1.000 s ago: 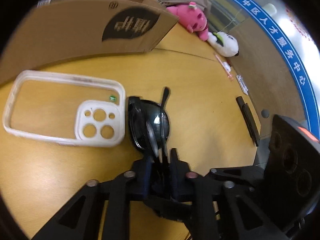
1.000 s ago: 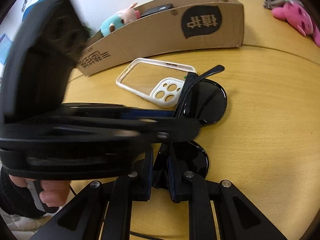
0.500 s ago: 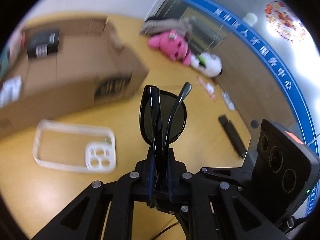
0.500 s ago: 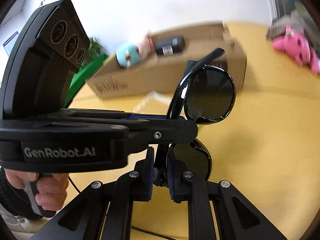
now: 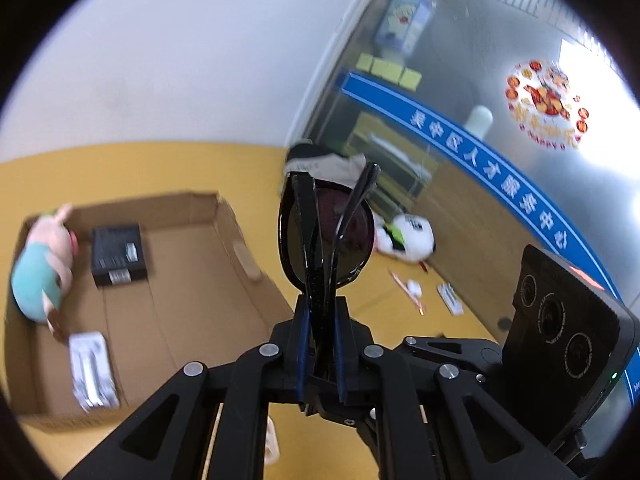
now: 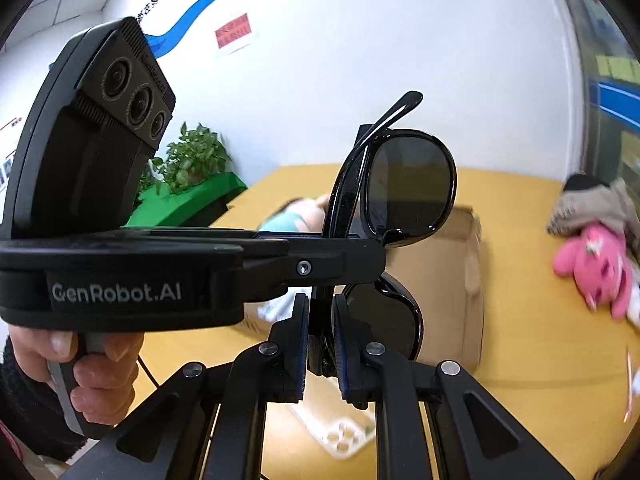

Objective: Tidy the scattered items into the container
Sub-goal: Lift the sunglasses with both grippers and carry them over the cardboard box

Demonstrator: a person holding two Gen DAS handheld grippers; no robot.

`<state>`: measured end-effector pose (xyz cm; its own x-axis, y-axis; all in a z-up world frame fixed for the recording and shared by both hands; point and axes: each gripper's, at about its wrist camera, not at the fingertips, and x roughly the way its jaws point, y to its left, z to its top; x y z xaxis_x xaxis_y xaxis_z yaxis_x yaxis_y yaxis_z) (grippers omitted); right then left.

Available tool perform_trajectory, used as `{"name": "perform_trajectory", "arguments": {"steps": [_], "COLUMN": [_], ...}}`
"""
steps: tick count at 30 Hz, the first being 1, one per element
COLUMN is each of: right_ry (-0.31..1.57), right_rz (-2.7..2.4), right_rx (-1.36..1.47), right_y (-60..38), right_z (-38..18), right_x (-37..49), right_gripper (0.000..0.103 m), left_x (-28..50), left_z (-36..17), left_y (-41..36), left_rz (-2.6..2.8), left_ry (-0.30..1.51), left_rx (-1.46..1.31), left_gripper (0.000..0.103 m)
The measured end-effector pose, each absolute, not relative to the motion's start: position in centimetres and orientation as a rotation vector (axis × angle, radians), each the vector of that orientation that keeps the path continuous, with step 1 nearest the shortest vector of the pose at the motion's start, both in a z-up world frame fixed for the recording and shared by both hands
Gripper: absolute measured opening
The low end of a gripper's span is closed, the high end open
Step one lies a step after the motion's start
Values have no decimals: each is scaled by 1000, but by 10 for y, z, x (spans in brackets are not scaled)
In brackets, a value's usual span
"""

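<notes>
Black sunglasses (image 5: 326, 236) hang in the air above the yellow table, folded, lenses upright. My left gripper (image 5: 320, 320) is shut on their lower rim. My right gripper (image 6: 320, 320) is shut on the other lens end of the same sunglasses (image 6: 408, 188). In the right wrist view the left gripper (image 6: 354, 246) crosses from the left, with a hand (image 6: 92, 372) on its handle. The open cardboard box (image 5: 192, 280) lies below and to the left, also seen behind the glasses as the box (image 6: 468, 264). It holds a teal and pink plush (image 5: 38, 272), a black packet (image 5: 116, 256) and a white packet (image 5: 92, 370).
A white phone case (image 6: 340, 436) lies on the table under the grippers. A pink plush (image 6: 596, 264) and a white plush (image 5: 408, 236) sit at the table's far right beside small packets (image 5: 450, 300). A glass wall runs on the right, a potted plant (image 6: 192, 160) at the back.
Both grippers have risen together, lifting the sunglasses off the table. The phone case has dropped low in view and the box's inside has come into sight.
</notes>
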<state>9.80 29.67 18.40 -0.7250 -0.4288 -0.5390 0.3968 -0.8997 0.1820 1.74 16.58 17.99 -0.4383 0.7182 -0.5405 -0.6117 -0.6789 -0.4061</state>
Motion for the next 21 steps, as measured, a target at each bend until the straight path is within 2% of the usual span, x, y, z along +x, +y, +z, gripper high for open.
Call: {"name": "perform_trajectory", "arguments": {"steps": [13,21], "right_ry": [-74,-155], "right_rz": [-2495,-2421], "right_rx": [837,940], "right_y": [314,329], "right_z": [233,213], "right_x": [-2,-82], "right_gripper": [10,10], "left_x": [-75,-150], "left_z": [212,186], "left_y": [166,180], "left_rz": [2219,2215], "left_ry": [-178,-195], "left_rx": [-898,-1033], "left_gripper": [7,7]}}
